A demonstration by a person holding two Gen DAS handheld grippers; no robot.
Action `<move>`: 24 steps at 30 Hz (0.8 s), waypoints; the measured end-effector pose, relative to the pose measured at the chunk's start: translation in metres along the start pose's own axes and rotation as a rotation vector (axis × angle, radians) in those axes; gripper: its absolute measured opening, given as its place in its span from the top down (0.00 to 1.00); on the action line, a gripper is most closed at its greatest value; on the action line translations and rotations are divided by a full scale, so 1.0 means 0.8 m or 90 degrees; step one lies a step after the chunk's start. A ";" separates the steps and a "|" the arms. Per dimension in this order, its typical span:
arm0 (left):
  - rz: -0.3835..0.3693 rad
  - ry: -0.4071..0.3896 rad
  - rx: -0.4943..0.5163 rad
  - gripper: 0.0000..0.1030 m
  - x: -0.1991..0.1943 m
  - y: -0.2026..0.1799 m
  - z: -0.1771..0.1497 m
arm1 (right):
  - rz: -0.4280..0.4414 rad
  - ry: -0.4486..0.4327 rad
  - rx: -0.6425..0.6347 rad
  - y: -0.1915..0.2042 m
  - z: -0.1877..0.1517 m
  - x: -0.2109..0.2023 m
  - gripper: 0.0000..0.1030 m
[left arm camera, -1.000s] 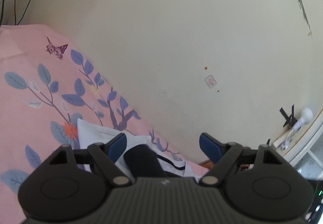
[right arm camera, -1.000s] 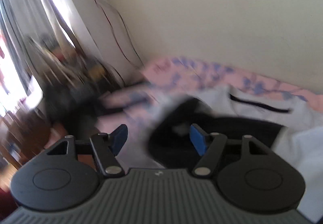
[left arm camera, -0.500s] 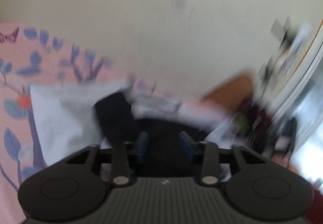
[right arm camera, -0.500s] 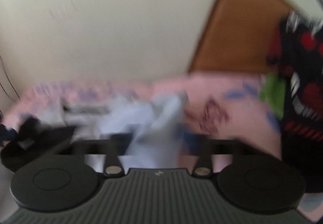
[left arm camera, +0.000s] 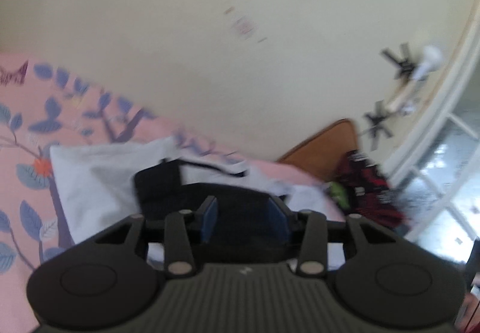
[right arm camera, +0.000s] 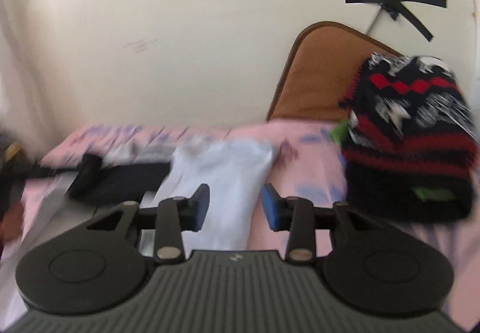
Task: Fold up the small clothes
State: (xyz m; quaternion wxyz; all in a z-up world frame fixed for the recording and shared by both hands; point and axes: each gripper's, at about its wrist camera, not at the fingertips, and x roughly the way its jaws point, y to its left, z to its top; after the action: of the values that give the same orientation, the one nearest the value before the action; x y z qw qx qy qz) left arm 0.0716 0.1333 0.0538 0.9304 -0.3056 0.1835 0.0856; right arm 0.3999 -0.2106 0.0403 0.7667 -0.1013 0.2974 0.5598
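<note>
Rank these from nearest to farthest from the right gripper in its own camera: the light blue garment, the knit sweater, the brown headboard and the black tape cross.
1. Light blue garment, right in front of the right gripper, whose jaws are opening.
2. Knit sweater, off to the right.
3. Brown headboard, behind the sweater.
4. Black tape cross, high on the wall.

A home bedroom: a bed with pink floral sheet (left arm camera: 27, 135) and wooden headboard (right arm camera: 318, 78).
</note>
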 end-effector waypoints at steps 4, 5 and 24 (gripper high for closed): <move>-0.020 0.016 0.050 0.54 -0.069 -0.041 -0.035 | 0.014 0.042 0.005 0.001 -0.083 -0.067 0.58; -0.011 0.025 0.062 0.54 -0.091 -0.048 -0.050 | 0.020 0.048 0.019 -0.002 -0.101 -0.085 0.58; 0.105 0.099 -0.030 0.36 -0.296 -0.067 -0.300 | 0.276 0.258 0.057 -0.060 -0.200 -0.153 0.41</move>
State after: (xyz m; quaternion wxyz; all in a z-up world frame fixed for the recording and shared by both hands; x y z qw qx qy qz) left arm -0.2010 -0.0647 -0.0030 0.8956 -0.3174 0.2774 0.1420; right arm 0.3649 -0.4034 -0.0268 0.5579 -0.1116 0.4834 0.6653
